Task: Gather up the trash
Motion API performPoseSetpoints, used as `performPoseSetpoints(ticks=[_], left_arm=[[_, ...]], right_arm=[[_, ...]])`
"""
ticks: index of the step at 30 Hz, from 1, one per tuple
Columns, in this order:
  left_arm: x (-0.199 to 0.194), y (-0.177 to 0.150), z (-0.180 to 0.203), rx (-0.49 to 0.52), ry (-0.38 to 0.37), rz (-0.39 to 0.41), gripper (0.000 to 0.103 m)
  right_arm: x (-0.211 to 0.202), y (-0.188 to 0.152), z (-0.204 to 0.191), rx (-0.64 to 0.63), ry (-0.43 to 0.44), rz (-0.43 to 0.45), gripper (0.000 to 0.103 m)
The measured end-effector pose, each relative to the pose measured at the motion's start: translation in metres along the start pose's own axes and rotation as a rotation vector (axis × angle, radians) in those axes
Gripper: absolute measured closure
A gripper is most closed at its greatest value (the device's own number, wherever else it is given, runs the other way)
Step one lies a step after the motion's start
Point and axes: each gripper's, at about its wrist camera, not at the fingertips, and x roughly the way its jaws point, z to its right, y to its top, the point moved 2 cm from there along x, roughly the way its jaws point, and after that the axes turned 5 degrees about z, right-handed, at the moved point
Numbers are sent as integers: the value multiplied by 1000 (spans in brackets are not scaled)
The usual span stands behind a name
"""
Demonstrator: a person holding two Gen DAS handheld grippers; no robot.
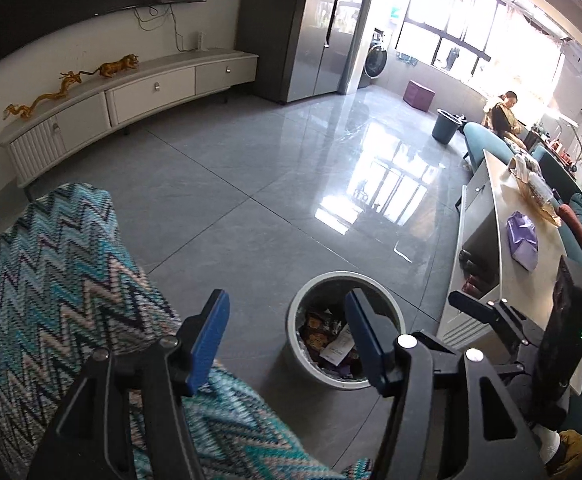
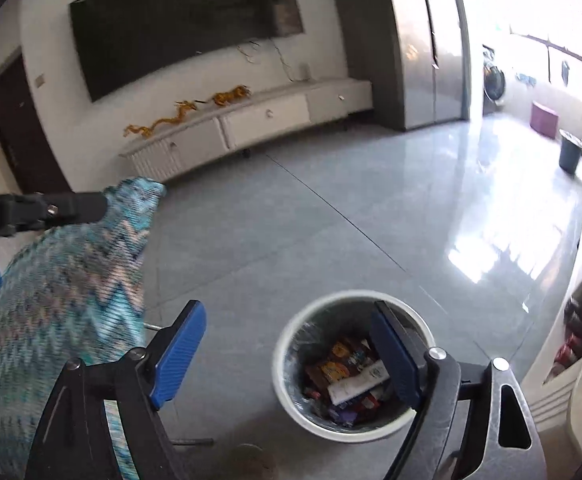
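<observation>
A round white trash bin point(image 1: 293, 320) point(image 2: 331, 300) stands on the grey tiled floor. Inside it lie snack wrappers and a white paper slip point(image 1: 325, 338) point(image 2: 345, 374). My left gripper point(image 1: 287, 296) hangs above and just left of the bin, its blue pads point(image 1: 209, 340) apart with nothing between them. My right gripper point(image 2: 287, 308) is over the bin's left edge, open wide and empty. One black finger of the left gripper point(image 2: 51, 208) crosses the right wrist view at the left. Part of the right gripper point(image 1: 475, 308) shows at the right of the left wrist view.
A seat covered in blue zigzag fabric point(image 1: 51, 280) point(image 2: 71, 276) stands left of the bin. On the right, a low pale table point(image 1: 539, 280) carries a crumpled purple bag point(image 1: 525, 236). A TV cabinet point(image 1: 131, 96) lines the far wall. A person point(image 1: 503, 114) and a grey bucket point(image 1: 447, 126) are far back.
</observation>
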Motion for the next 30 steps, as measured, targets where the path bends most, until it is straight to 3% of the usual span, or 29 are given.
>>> performPoseSetpoints(ticks=[8,12,16,23,30], left_arm=[[-114,-24,-103,-42,173,126,43],[-178,-50,-148,-67,306,203,32],[-229,-82,-178,-85,441,259,30],[-284,-128,-191,-103,630,338,27],[-312,-143,-181,-125,705,414,23]], right_arm=[[-31,25,-101,-116,109,87,12],[-40,29,-146,-164,152,117,5],[-43,28,-187,-194,184,139,3],[-51,20,-233,-231,194,177,0],[-58,17,-261,-301,161,217,0]])
